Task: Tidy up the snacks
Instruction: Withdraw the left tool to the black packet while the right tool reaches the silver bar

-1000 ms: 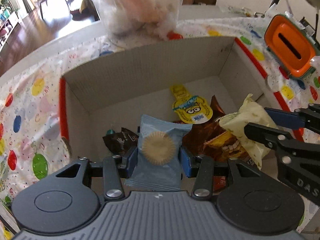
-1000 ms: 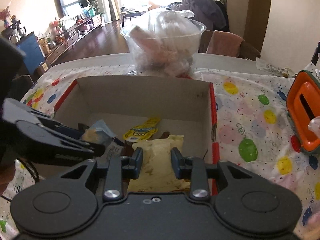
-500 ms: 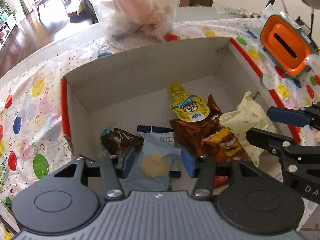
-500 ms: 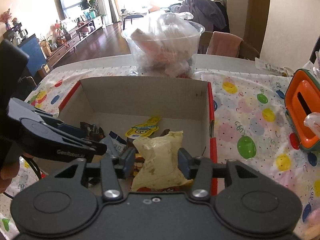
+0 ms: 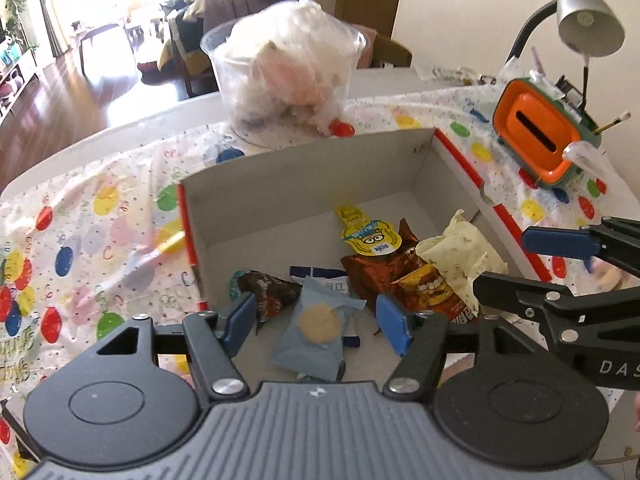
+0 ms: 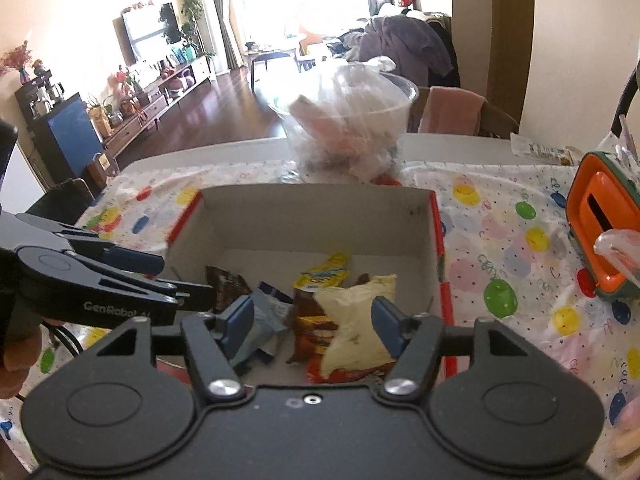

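A cardboard box (image 5: 304, 168) (image 6: 320, 208) with red edges holds several snack packs. A grey-blue biscuit pack (image 5: 316, 330) (image 6: 262, 322) lies loose on the box floor below my left gripper (image 5: 316, 322), whose jaws are opening and stand clear of it. A pale yellow crumpled bag (image 6: 356, 322) (image 5: 460, 256) rests on brown and orange packs (image 5: 404, 280); my right gripper (image 6: 312, 322) hangs over it, jaws opening, pads apart from the bag. A yellow cartoon-face pack (image 5: 370, 236) and a dark wrapper (image 5: 268, 290) lie further in.
Behind the box stands a clear tub (image 5: 288, 80) (image 6: 348, 140) stuffed with plastic-wrapped items. An orange-and-green holder (image 5: 538, 132) (image 6: 600, 216) and a desk lamp (image 5: 588, 28) stand at the right. A balloon-print cloth (image 5: 80, 240) covers the table. A hand (image 6: 16, 356) holds the left tool.
Both grippers let go: the blue biscuit pack and the yellow bag dropped into the box. Both jaws spread wider and both tools rose and drew back from the box.
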Available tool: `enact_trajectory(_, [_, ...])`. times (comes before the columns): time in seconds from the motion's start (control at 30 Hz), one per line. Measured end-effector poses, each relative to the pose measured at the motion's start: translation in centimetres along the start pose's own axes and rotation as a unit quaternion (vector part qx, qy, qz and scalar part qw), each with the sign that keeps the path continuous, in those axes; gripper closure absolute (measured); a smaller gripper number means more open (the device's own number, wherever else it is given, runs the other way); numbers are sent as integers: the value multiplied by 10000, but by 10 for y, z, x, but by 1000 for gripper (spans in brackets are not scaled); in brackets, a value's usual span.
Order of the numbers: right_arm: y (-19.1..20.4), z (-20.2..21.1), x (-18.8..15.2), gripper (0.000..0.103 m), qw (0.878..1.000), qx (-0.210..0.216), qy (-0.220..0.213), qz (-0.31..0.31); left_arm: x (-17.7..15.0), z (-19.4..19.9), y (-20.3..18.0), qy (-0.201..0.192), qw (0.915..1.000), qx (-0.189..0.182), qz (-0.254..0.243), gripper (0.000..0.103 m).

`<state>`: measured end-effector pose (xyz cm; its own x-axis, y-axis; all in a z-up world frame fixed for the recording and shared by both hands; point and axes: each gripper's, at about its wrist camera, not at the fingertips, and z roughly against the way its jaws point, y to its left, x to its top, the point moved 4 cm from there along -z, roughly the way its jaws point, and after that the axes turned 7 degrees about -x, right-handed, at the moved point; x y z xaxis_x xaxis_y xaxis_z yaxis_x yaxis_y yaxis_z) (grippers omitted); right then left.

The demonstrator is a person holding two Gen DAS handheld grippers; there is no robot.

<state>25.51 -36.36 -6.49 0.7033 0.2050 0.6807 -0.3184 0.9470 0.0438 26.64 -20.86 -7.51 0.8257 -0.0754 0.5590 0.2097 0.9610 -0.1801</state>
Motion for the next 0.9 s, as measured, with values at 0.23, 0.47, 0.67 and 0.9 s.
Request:
enact_trajectory(0.23, [28, 21, 2, 20, 9997, 80, -213, -36, -11, 39, 18, -372, 9992, -54, 112, 25])
enact_trajectory(0.47, [63, 33, 3, 7, 9988, 238, -431, -9, -31, 77, 44, -751, 9970, 45, 183, 23])
enact_trajectory(0.67, [101, 38, 4, 1, 9969, 441, -640, 107, -47, 104, 72, -1028, 9942, 141, 288, 22])
enact_trajectory(0.9, [150, 29, 1, 0, 9956, 665, -606, 258, -73, 132, 109, -1263, 9910, 316, 308, 17])
